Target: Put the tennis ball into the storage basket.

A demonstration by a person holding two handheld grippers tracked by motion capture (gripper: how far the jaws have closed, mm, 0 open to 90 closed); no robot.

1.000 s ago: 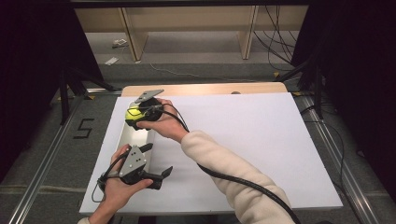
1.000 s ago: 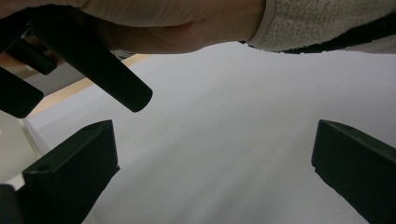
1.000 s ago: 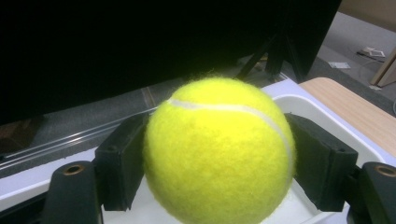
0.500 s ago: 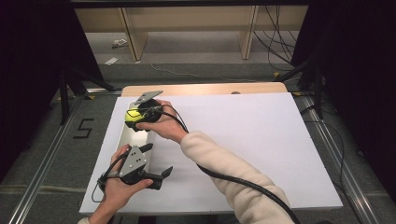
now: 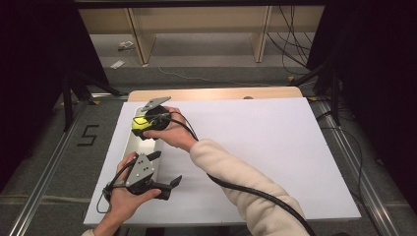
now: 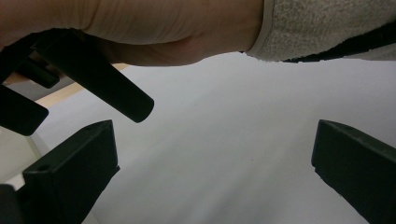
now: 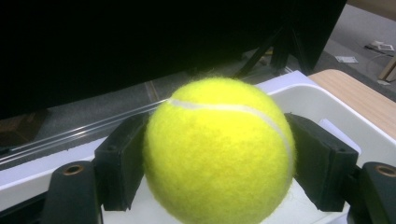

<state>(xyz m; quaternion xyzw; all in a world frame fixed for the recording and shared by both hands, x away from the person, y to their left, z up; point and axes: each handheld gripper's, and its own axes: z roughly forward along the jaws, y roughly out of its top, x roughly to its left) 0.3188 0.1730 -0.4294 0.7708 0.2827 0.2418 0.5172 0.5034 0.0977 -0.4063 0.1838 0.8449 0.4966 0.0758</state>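
A yellow tennis ball (image 5: pixel 139 124) (image 7: pixel 219 149) sits between the black pads of my right gripper (image 5: pixel 143 126) (image 7: pixel 219 163), which is shut on it. The ball hangs just above the far end of a long white tray (image 5: pixel 153 147) (image 7: pixel 322 105) at the table's left side. My left gripper (image 5: pixel 167 167) (image 6: pixel 215 172) rests on the white table sheet (image 5: pixel 255 147) near the front left, beside the tray, with its jaws wide apart and nothing between them. The right forearm in a cream sleeve (image 6: pixel 322 28) crosses above the left gripper.
The white sheet covers most of the table, with a strip of bare wood (image 5: pixel 221 93) along the far edge. A black cable (image 5: pixel 246 189) trails from the right gripper along the forearm. Metal rails (image 5: pixel 44 177) run beside the table on the floor.
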